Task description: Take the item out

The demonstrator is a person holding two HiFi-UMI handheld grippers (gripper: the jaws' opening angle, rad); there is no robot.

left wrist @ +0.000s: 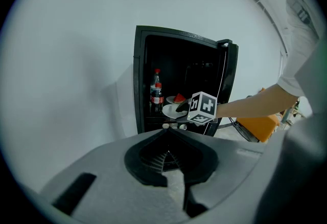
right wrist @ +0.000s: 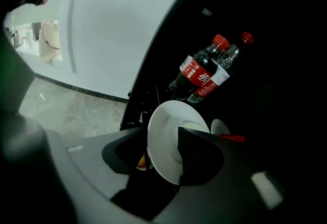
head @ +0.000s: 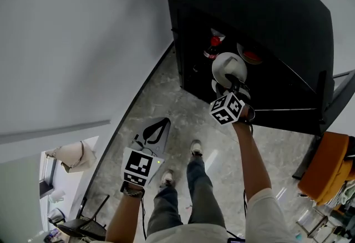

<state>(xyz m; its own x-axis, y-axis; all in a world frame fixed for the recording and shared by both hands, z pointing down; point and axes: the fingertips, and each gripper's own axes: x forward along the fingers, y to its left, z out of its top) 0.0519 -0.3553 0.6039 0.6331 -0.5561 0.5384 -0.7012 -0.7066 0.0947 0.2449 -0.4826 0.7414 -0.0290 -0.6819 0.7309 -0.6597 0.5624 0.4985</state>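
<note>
one white plate (right wrist: 162, 146) looks like the item to take out. it sits just inside the open front of the black cabinet (head: 249, 9), seemingly on a shelf. two cola bottles (right wrist: 202, 72) stand deeper inside the cabinet. a second plate (right wrist: 220, 128) with something red on it lies just behind the first, also inside the cabinet.

the right gripper (right wrist: 161, 136) reaches into the cabinet's mouth and straddles the plate's near rim. one jaw lies across the plate's face and the other sits behind it. the jaws stand wide and do not appear to pinch, so the plate is bracketed but not grasped. the left gripper (left wrist: 167, 136) hangs well outside the cabinet, facing its open front, with its jaws closed together on nothing.

the plate looks like glazed ceramic: stiff, smooth, likely slippery under the pads, and breakable if it knocks the cabinet's frame or drops to the stone floor (head: 166, 109). it is probably of modest weight, but a hold at one edge makes it want to droop. the sensible hold is on the rim nearest the cabinet's opening, with the pads set well past the lip and flat on both faces. it should stay clear of the second plate as it comes out of the cabinet.
</note>
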